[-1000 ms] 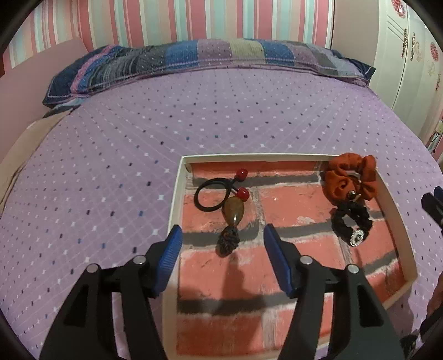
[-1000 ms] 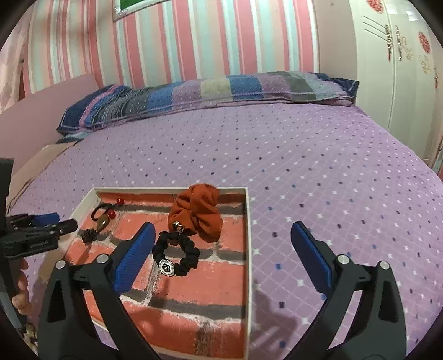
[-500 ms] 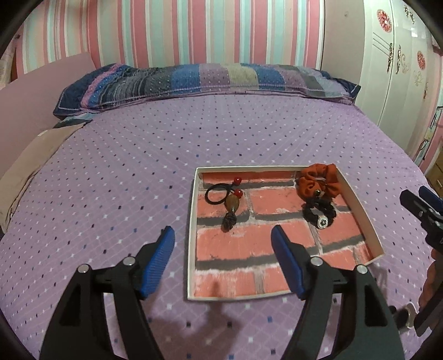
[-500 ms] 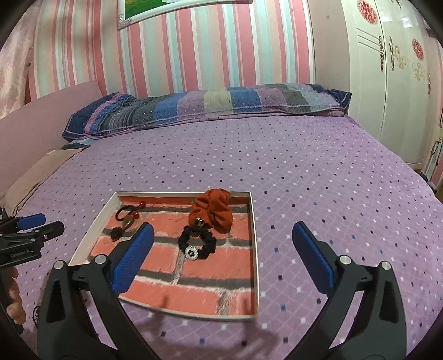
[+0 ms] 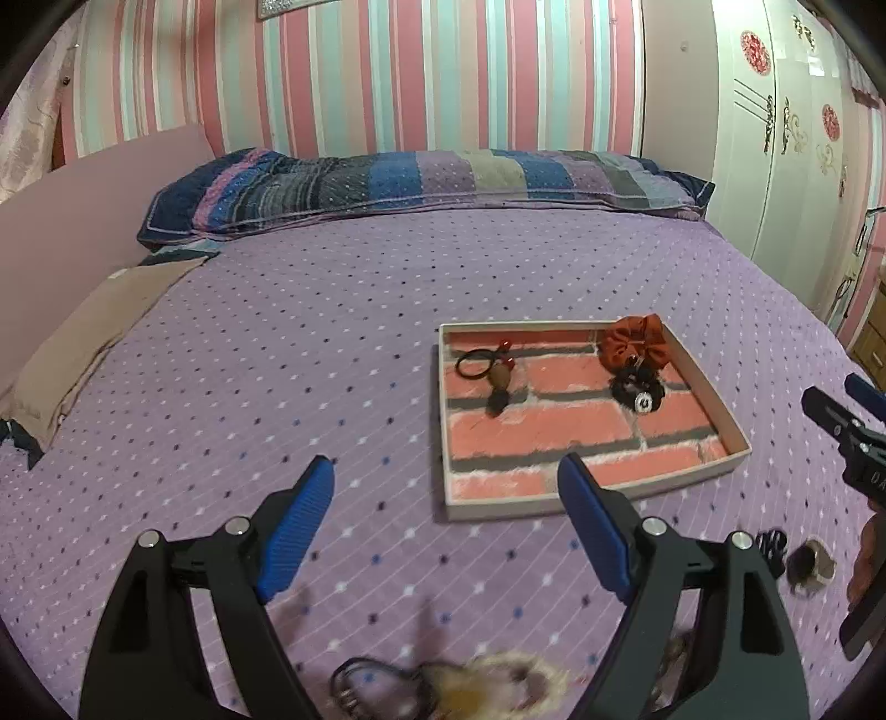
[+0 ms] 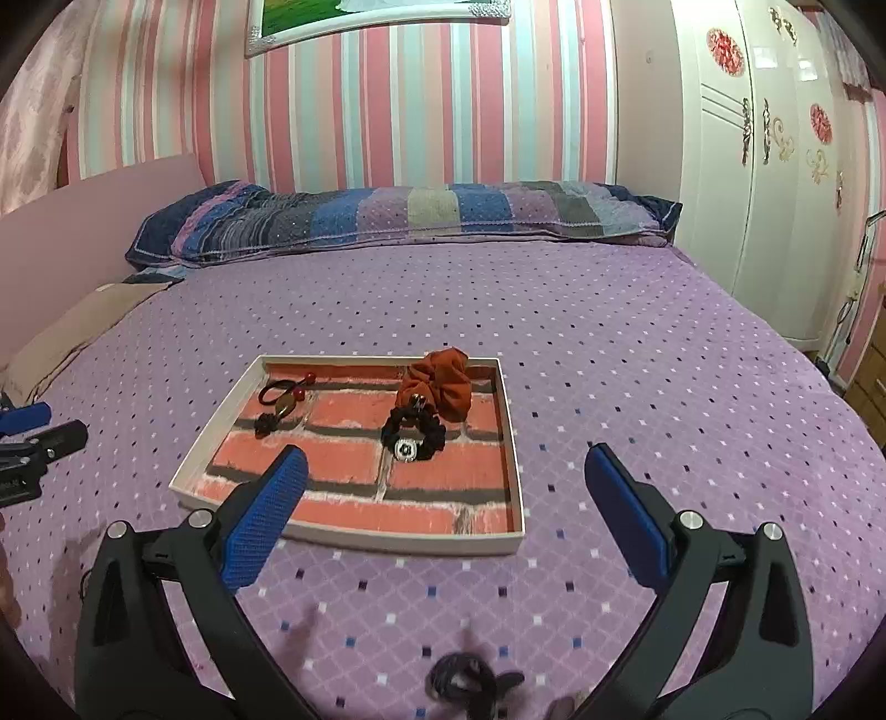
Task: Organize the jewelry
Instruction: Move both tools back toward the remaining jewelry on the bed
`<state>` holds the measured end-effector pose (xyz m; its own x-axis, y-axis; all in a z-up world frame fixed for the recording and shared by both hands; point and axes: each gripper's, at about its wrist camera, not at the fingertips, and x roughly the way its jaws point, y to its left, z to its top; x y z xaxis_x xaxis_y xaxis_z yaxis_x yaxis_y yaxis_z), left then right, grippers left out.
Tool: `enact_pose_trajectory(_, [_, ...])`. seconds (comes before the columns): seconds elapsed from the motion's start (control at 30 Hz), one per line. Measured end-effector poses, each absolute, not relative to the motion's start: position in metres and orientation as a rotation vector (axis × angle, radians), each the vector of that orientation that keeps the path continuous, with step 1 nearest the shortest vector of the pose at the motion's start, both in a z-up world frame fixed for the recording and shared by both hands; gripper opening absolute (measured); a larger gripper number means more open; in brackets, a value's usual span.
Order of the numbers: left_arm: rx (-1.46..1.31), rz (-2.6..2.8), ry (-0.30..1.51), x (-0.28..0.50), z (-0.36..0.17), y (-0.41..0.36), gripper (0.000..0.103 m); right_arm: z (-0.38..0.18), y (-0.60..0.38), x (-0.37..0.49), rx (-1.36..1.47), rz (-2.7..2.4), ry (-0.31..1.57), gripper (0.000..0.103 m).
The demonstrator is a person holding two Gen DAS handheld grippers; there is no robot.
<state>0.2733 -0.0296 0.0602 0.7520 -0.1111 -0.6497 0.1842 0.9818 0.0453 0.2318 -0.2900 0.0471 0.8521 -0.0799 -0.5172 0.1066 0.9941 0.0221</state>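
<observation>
- A shallow tray with a brick-patterned floor is seen lying flat on the purple dotted bedspread, beyond both grippers and touched by neither.
- Four pieces are held in the tray: a black hair tie with red beads and a brown pendant on a dark tassel at its left end, an orange scrunchie and a black beaded bracelet with a round charm at its right end.
- The pendant's long axis is seen running from the far rim toward the near rim, tassel end nearest the camera.
- The tray's long axis is laid across the bed, parallel to the striped pillow.
- Only in the left wrist view are loose pieces shown on the bedspread outside the tray: a small dark item and a round brownish one at the right, and a blurred pale cluster with a dark loop at the bottom edge.
- Only in the right wrist view is a framed picture shown on the striped wall, and a dark blurred piece at the bottom edge.
- The left gripper is opening, nothing being between its blue pads.
- The right gripper is held wide apart and empty.
- Compared with a second ago, both grippers are drawn back from the tray, which appears smaller and farther.
</observation>
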Motion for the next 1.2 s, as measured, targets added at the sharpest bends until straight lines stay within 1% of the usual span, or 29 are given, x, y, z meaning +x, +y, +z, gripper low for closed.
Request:
enact_pose_trajectory(0.2, [0.084, -0.147, 0.701, 0.248, 0.059, -0.002, 0.082, 0.046, -0.284, 0.203, 0.072, -0.105, 0.541, 0.098])
enact_pose_trajectory(0.47, [0.041, -0.133, 0.721, 0.218, 0.037, 0.029, 0.082, 0.031, -0.272, 0.166, 0.032, -0.136, 0.540, 0.098])
enact_pose_trajectory(0.73, [0.011, -0.127, 0.755, 0.202, 0.010, 0.052, 0.082, 0.002, -0.264, 0.138, 0.036, -0.147, 0.561, 0.098])
enact_pose_trajectory(1.0, [-0.032, -0.106, 0.794, 0.196, -0.016, 0.076, 0.081, -0.028, -0.255, 0.127, 0.031, -0.153, 0.610, 0.098])
enact_pose_trajectory(1.2, [-0.030, -0.100, 0.827, 0.196, -0.039, 0.079, 0.081, -0.052, -0.247, 0.124, 0.025, -0.152, 0.654, 0.098])
